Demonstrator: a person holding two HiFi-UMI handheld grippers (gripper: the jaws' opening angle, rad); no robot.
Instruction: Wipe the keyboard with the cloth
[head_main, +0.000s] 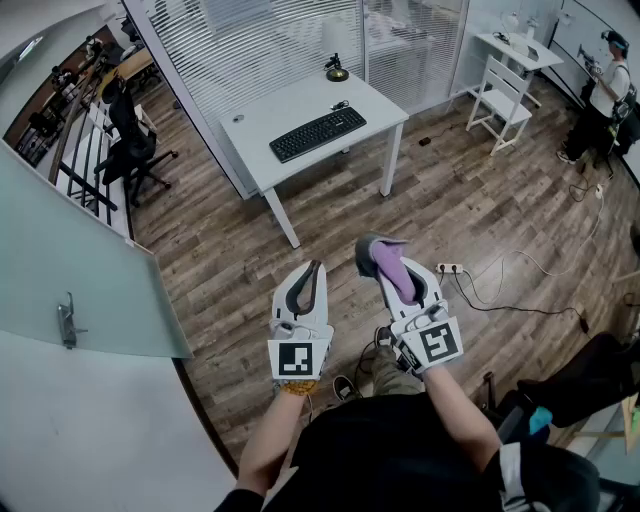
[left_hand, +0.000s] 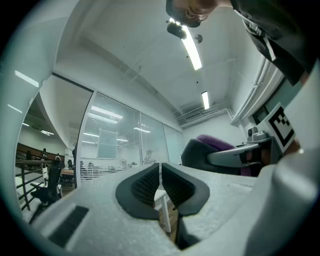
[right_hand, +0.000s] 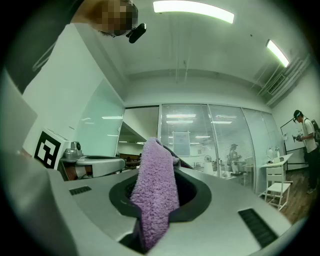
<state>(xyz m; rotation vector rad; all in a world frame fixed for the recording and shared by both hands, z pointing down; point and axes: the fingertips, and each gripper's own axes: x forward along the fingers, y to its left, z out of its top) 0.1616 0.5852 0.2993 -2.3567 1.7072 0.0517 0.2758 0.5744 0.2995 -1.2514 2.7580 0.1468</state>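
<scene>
My right gripper (right_hand: 165, 150) has its dark jaws pinched together on the purple cloth (right_hand: 157, 195). The cloth is a fuzzy strip that pokes up past the jaw tips and drapes back down between them towards me. Just beside me on the left sits my left gripper (right_hand: 97, 164), grey-bodied, its marker cube (right_hand: 48, 149) showing a black-and-white square. Ahead stands a glass wall (right_hand: 200, 135) with blinds behind it. At the far right a person (right_hand: 306, 137) in a light top stands by a white table (right_hand: 280, 159), with a white chair (right_hand: 274, 187) near it. Strip lights (right_hand: 192, 11) glow on the ceiling.
</scene>
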